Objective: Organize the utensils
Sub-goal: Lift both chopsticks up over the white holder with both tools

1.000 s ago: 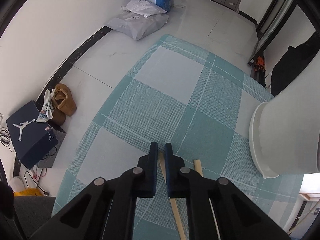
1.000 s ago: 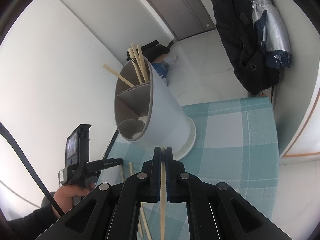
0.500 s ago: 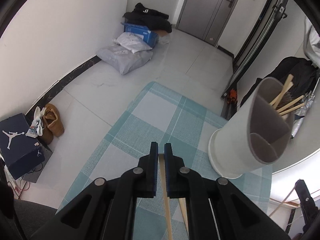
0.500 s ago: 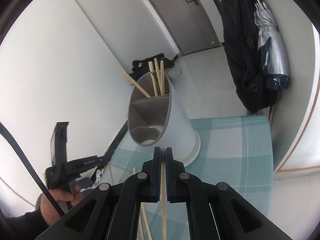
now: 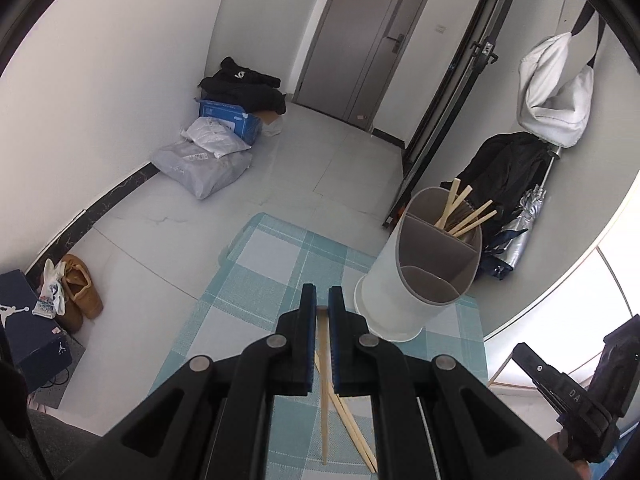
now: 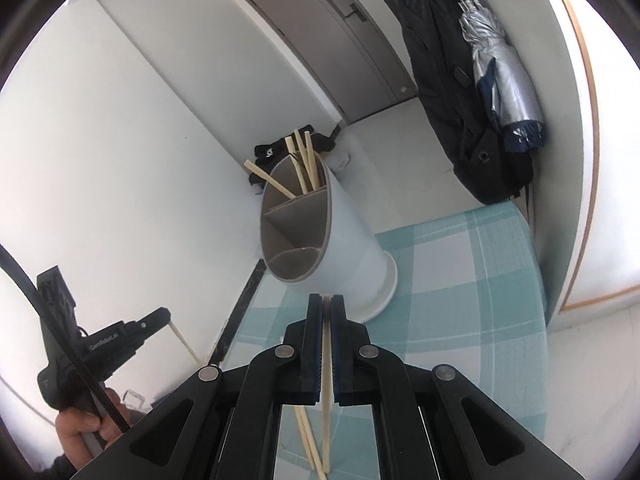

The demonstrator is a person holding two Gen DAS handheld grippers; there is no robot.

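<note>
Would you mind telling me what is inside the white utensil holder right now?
The white utensil holder has three compartments. Four wooden chopsticks stand in the far one; the two nearer ones look empty, though their bottoms are partly hidden by the walls.

We see a white utensil holder [image 5: 404, 292] with a grey interior divided into compartments, standing upright on the teal checked table. Its far compartment holds several pale wooden chopsticks [image 5: 466, 210] leaning outward; the near compartments appear empty. We see one chopstick [image 5: 323, 392] clamped near its upper end in the left claw [image 5: 322, 300], hanging downward. A second chopstick [image 6: 326, 380] is clamped likewise in the right claw [image 6: 326, 304]. Two loose chopsticks [image 5: 352, 428] lie on the table near the holder's base.
</note>
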